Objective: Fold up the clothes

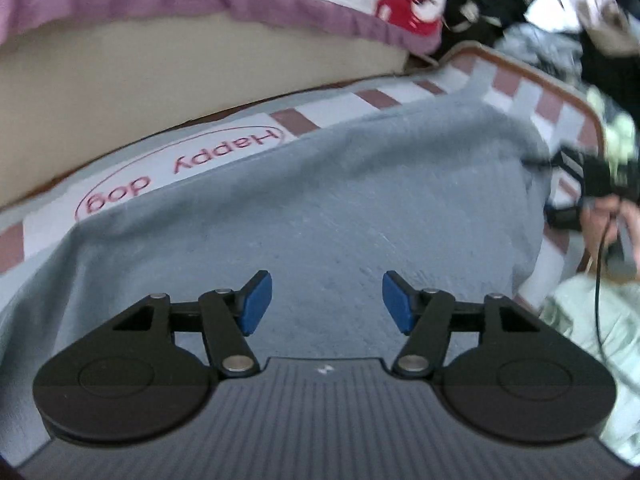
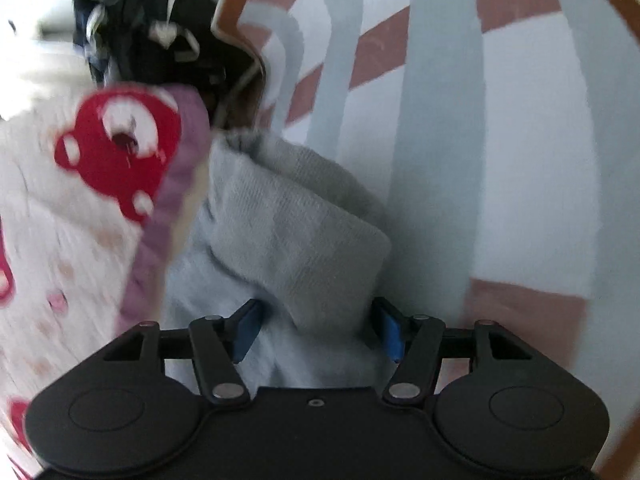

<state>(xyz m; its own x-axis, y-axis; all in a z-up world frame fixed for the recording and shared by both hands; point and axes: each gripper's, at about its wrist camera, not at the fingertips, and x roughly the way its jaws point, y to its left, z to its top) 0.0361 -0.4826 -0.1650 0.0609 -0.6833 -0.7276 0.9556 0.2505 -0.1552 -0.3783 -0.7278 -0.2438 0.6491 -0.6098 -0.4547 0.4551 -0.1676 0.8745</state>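
Left gripper [image 1: 327, 304] fingers apart, hovering empty over the pale grey-blue knit garment [image 1: 320, 200]. Right gripper [image 2: 318, 330] fingers apart, straddling a bunched fold of the same garment [image 2: 296, 232], not yet closed on it. Likely mid-fold, a corner or edge being taken up; next move calls for closing on that bunch and matching it with the left. Garment spread mostly flat on the checked grey, white and brown mat [image 1: 516, 88], reaching its far right corner. White blanket with red bears and purple hem [image 2: 100, 184] just beside.
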